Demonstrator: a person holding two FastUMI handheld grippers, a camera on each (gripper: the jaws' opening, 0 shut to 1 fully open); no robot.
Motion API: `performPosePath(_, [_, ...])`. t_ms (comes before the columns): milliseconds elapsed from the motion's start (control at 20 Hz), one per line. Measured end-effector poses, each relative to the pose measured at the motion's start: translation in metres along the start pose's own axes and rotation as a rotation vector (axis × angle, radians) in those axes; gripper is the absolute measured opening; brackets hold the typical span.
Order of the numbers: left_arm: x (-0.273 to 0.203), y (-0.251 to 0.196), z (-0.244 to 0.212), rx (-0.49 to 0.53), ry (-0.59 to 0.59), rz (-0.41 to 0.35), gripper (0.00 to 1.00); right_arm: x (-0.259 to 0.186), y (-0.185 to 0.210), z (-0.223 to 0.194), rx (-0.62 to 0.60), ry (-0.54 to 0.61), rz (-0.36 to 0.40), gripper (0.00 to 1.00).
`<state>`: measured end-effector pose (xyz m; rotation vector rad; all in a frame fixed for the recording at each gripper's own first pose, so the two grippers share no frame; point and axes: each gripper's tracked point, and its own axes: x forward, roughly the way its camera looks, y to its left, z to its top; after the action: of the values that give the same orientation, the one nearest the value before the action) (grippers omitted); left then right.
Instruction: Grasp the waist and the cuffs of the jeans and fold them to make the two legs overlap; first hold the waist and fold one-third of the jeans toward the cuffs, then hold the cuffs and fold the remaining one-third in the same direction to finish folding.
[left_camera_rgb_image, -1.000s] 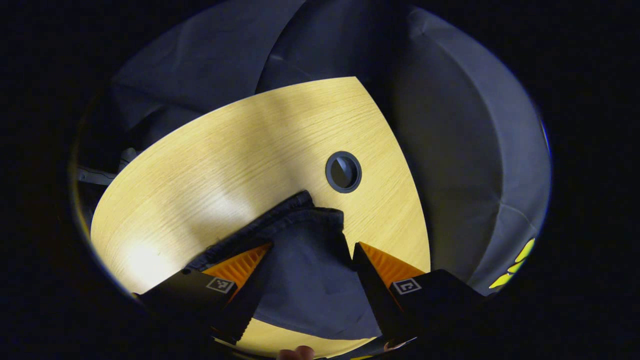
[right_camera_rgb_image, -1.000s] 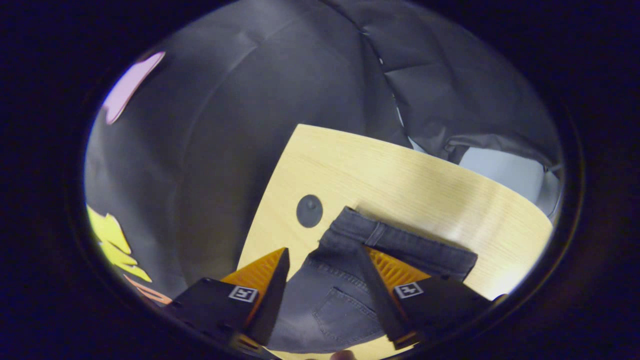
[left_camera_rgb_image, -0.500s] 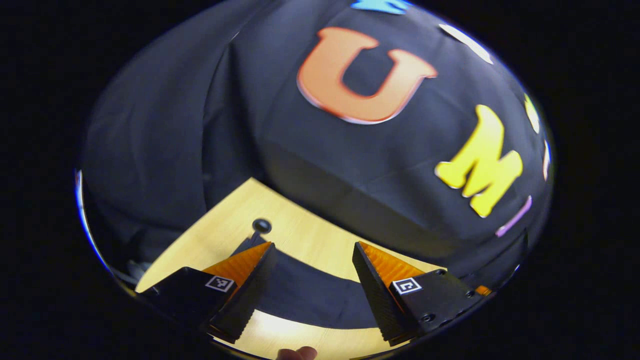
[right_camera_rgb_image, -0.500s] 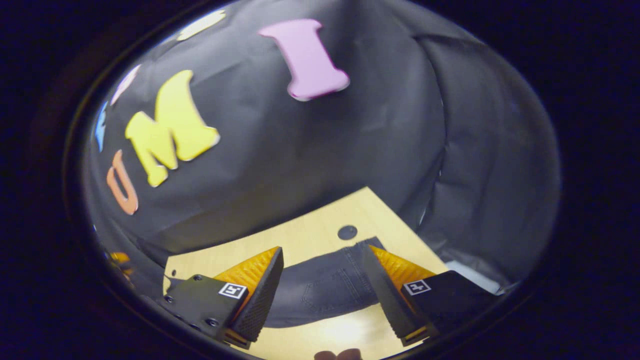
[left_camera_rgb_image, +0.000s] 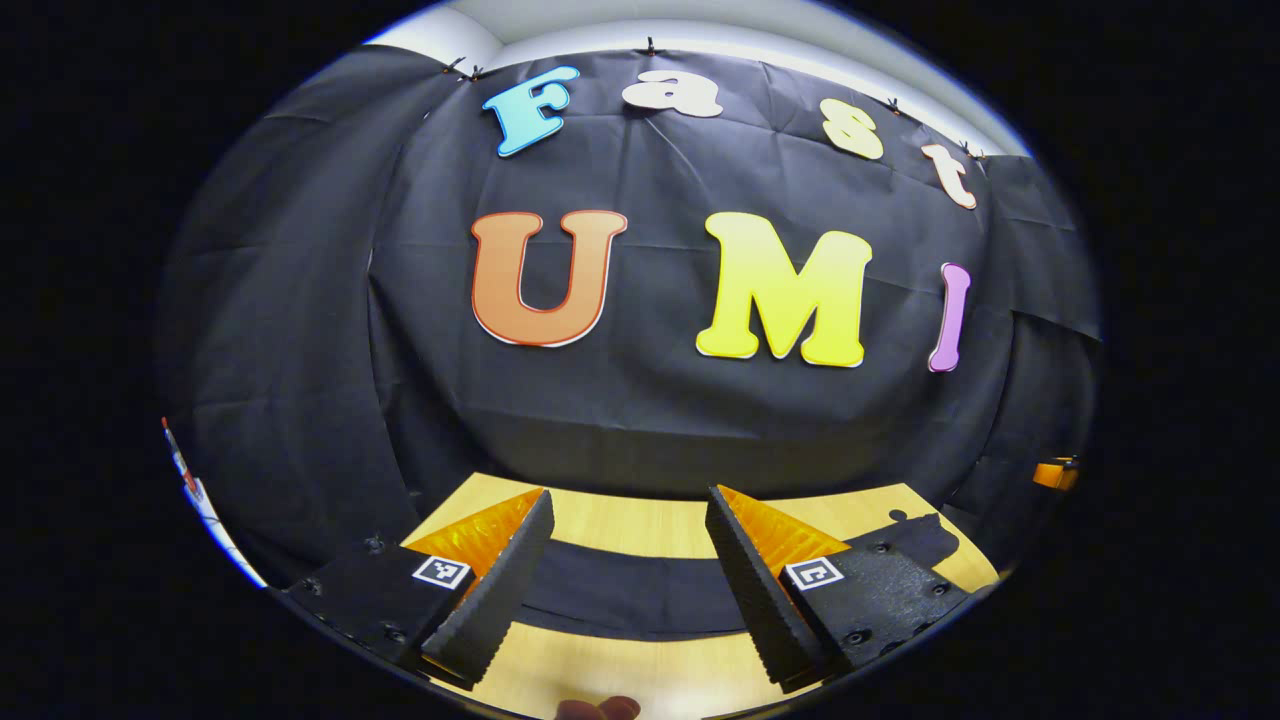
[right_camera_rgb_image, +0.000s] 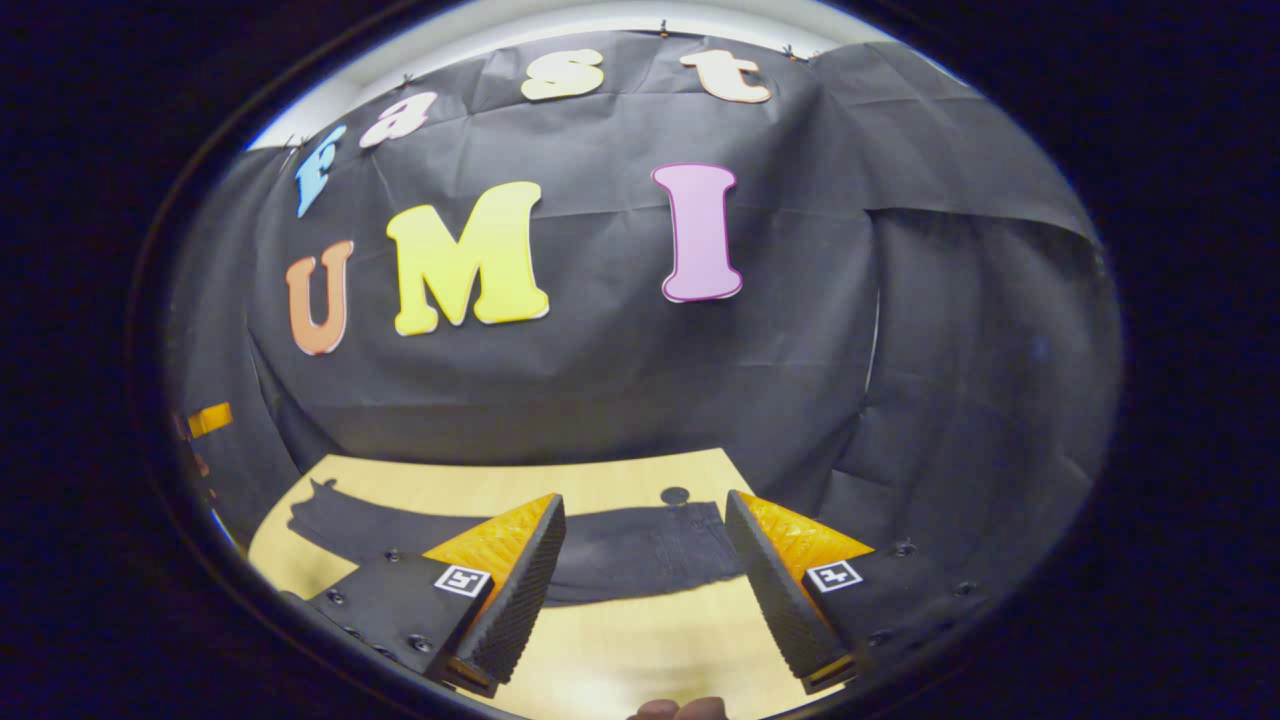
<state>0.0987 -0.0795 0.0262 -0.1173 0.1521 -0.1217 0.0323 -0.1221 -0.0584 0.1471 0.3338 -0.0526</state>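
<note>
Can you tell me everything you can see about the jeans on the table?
The jeans are dark grey denim, lying flat in one long strip across the light wooden table, close to the black cloth wall. In the right gripper view the wider end with a stitched pocket sits near a small round hole in the tabletop, and the strip tapers away toward the far narrow end. In the left gripper view they look like a dark band. Both grippers hang open in front of them, and neither touches the jeans.

Dim booth, sharp focus, glare pooling on the table up front, fisheye bending every edge.
</note>
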Motion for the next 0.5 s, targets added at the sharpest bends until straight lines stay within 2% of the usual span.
performPosePath(250, [-0.003,-0.037,-0.020,-0.007,0.037,-0.048,0.99,-0.003,-0.009,-0.030,0.023,0.044,-0.010,0.98])
performPosePath(500, [0.001,-0.066,-0.022,0.043,0.066,-0.078,0.98,0.053,-0.036,-0.076,0.201,0.136,-0.016,0.99])
